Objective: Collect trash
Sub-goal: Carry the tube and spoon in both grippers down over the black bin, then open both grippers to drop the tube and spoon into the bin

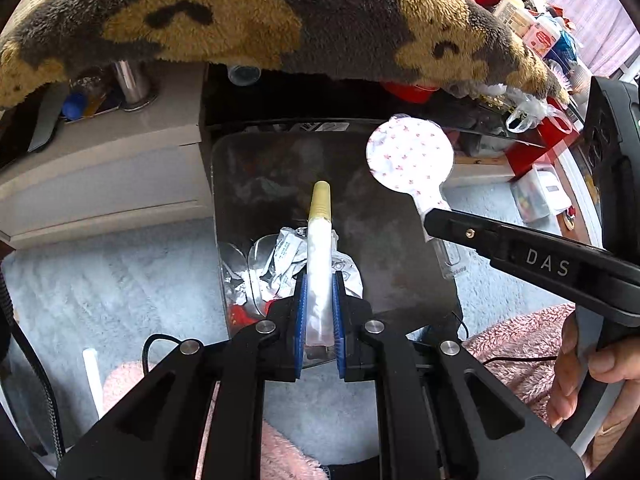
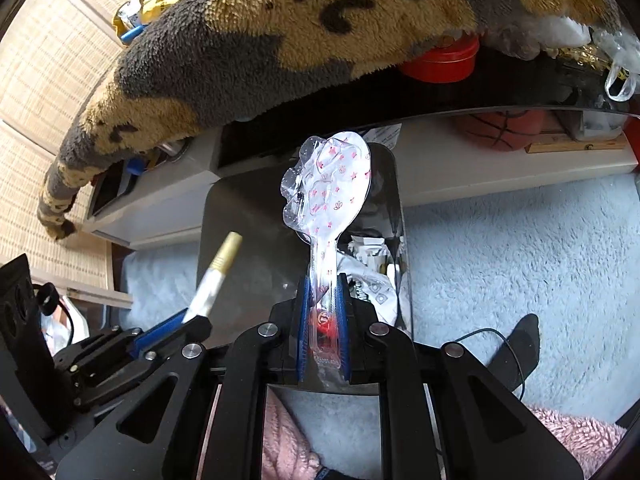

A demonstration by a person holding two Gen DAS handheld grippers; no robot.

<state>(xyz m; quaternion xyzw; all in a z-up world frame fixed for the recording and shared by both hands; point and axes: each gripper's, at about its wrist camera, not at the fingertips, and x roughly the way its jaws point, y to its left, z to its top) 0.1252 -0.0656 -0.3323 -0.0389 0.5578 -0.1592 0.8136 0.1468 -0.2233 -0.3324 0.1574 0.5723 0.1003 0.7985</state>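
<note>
Bin (image 1: 400, 248) mouth sits directly below both grippers. Left gripper (image 1: 319, 316) clamps gold-capped white tube (image 1: 319, 264), long axis pointing down into bin. Right gripper (image 2: 323, 320) pinches star-print clear wrapper (image 2: 332, 184) over crumpled trash; drop is straight down for both.

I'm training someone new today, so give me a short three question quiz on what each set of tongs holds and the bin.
1. True or false: the left tongs are empty.
2. What do the right tongs hold: A) a basketball, B) a clear spoon-shaped wrapper, C) a red tin?
3. What already lies in the dark bin?

Key: 1 false, they clamp a white tube with a gold cap. 2 B. 3 crumpled wrappers.
</note>
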